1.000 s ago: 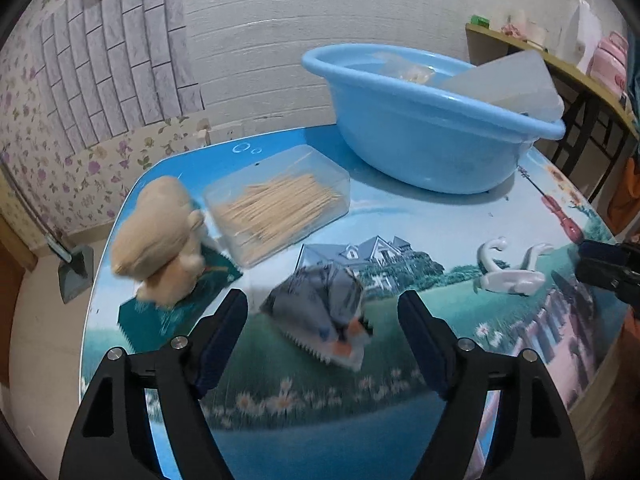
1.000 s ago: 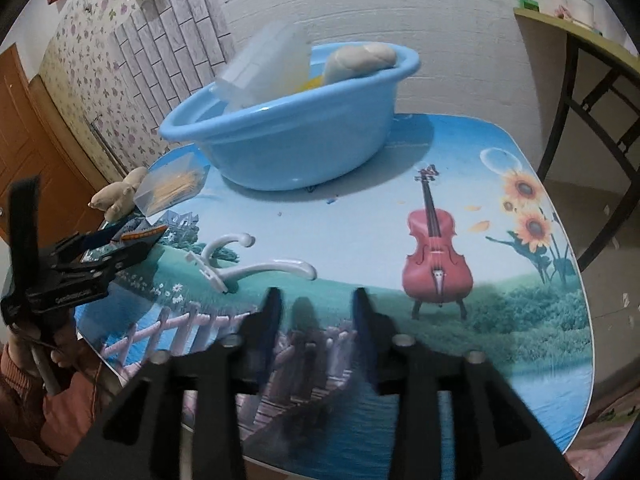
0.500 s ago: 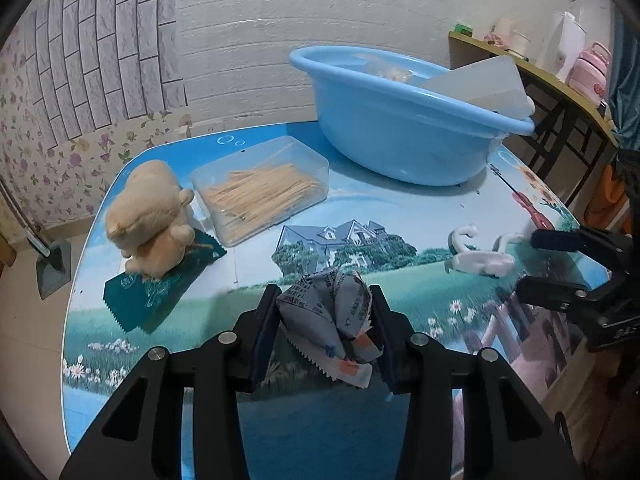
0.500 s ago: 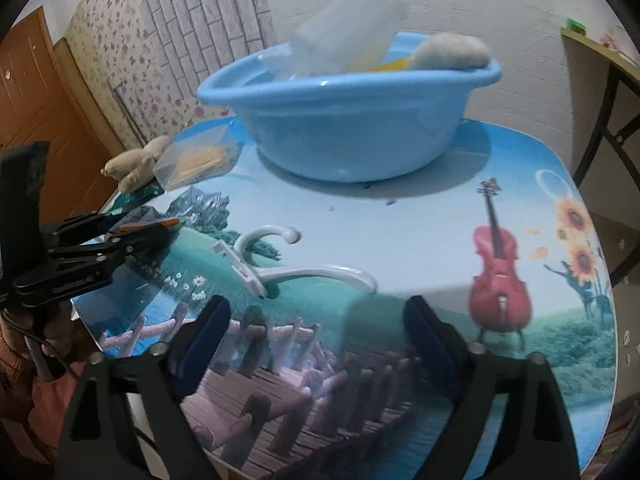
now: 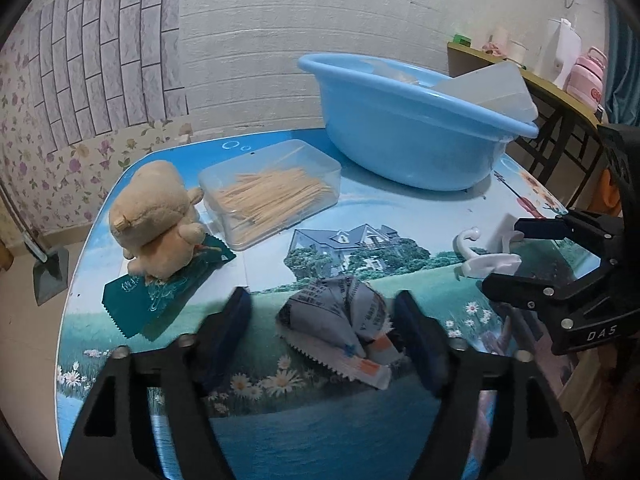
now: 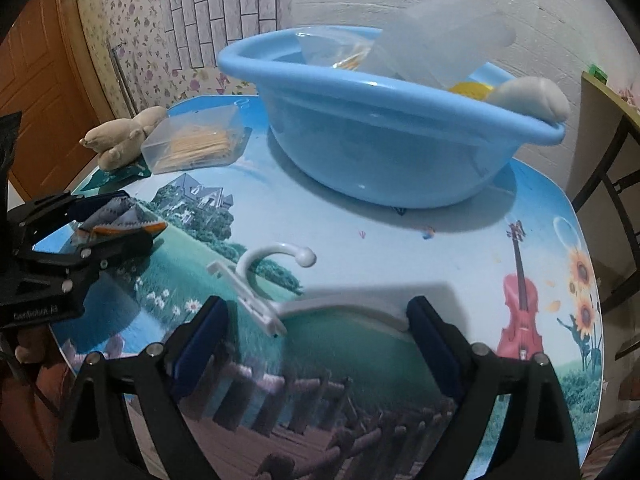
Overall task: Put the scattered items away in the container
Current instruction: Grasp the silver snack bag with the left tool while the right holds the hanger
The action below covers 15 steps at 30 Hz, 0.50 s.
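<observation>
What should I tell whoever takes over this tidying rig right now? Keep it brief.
Left tool: open, jaws just opened; the crumpled wrapper lies between them, ungripped.
Right tool: open, jaws just opened; the white hook lies between them, ungripped.
Done: a clear box and other items sit in the blue basin.
Left: wrapper, hook, plush toy, toothpick box, and the green packet under the toy.
</observation>
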Each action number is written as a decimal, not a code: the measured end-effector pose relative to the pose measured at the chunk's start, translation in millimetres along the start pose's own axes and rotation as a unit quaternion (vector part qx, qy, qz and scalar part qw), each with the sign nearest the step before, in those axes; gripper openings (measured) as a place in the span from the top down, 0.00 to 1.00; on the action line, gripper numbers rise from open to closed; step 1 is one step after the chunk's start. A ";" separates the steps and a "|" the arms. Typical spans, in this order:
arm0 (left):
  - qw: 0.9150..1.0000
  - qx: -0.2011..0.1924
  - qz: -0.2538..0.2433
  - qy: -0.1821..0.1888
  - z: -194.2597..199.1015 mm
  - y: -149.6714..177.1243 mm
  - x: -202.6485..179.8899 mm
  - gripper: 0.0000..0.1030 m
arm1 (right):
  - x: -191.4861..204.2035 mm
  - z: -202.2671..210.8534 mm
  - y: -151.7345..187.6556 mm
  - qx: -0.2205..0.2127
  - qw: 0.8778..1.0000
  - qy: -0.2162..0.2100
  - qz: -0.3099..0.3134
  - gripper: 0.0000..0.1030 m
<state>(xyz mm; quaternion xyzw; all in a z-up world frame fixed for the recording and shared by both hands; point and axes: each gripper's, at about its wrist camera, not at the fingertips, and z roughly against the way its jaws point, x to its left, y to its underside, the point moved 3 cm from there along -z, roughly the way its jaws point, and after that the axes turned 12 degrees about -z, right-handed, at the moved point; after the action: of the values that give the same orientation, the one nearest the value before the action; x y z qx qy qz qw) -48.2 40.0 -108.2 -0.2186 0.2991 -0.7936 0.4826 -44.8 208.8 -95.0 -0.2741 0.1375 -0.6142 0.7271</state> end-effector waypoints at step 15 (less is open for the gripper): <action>1.000 0.007 -0.006 -0.010 -3.2 -0.8 -1.2 0.18 | -8.3 9.5 3.0 -0.013 0.999 -0.038 -0.017 0.18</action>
<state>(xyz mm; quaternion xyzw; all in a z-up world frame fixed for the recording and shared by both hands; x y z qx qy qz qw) -50.3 42.2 -110.0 -0.2247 0.2879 -0.7963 0.4822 -39.0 219.3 -90.1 -0.3087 0.1133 -0.6141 0.7175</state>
